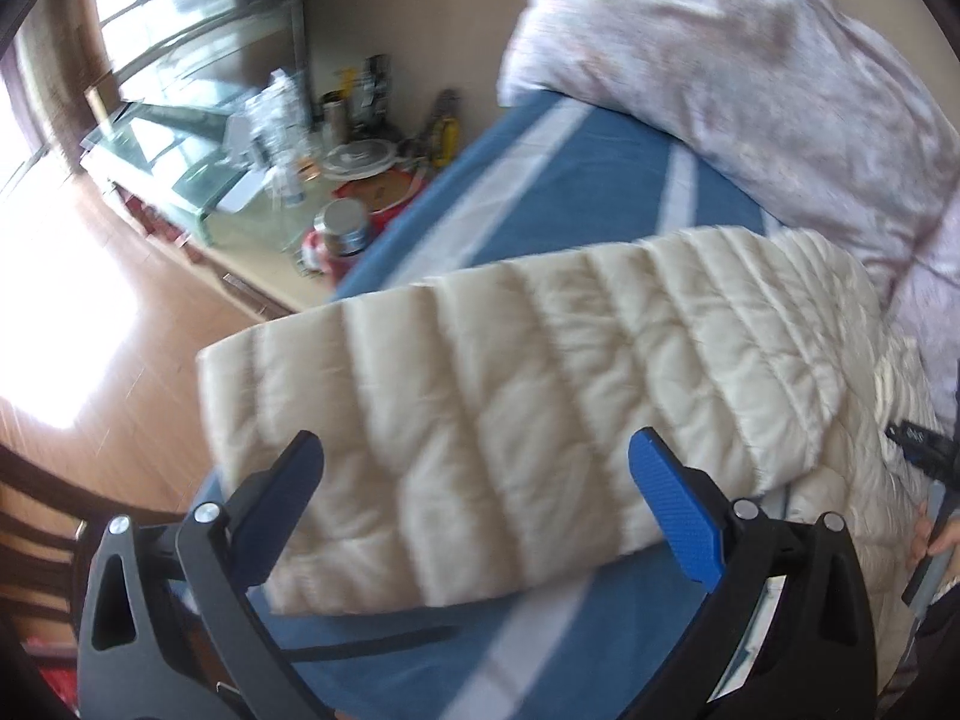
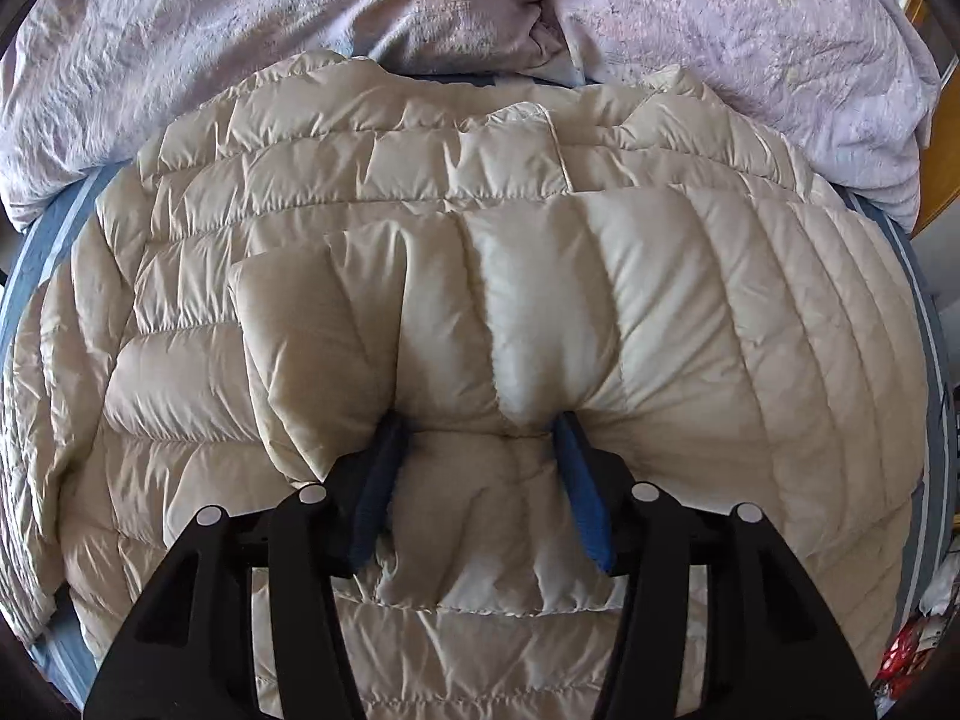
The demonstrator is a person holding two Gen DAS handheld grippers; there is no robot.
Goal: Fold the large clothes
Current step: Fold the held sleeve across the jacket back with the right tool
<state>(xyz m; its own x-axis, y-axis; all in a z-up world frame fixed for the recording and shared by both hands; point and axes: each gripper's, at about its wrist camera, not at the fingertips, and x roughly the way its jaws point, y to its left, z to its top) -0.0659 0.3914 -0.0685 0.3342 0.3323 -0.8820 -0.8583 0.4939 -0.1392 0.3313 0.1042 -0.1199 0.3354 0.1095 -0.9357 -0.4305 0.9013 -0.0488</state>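
Observation:
A cream quilted down jacket [image 2: 420, 192] lies spread on a blue bed sheet with pale stripes [image 1: 558, 192]. In the right wrist view my right gripper [image 2: 480, 438] is shut on a jacket sleeve [image 2: 528, 300], which is bunched between the blue pads and lies across the jacket body. In the left wrist view a sleeve [image 1: 480, 396] stretches out over the sheet and past the bed edge. My left gripper [image 1: 474, 468] is open just above the sleeve, its blue pads wide apart and holding nothing.
A crumpled pale pink duvet [image 2: 300, 18] is heaped along the far side of the bed, also in the left wrist view [image 1: 750, 72]. Beside the bed a glass-topped table [image 1: 198, 180] carries bottles, a steel flask [image 1: 342, 228] and clutter. Wooden floor lies to the left.

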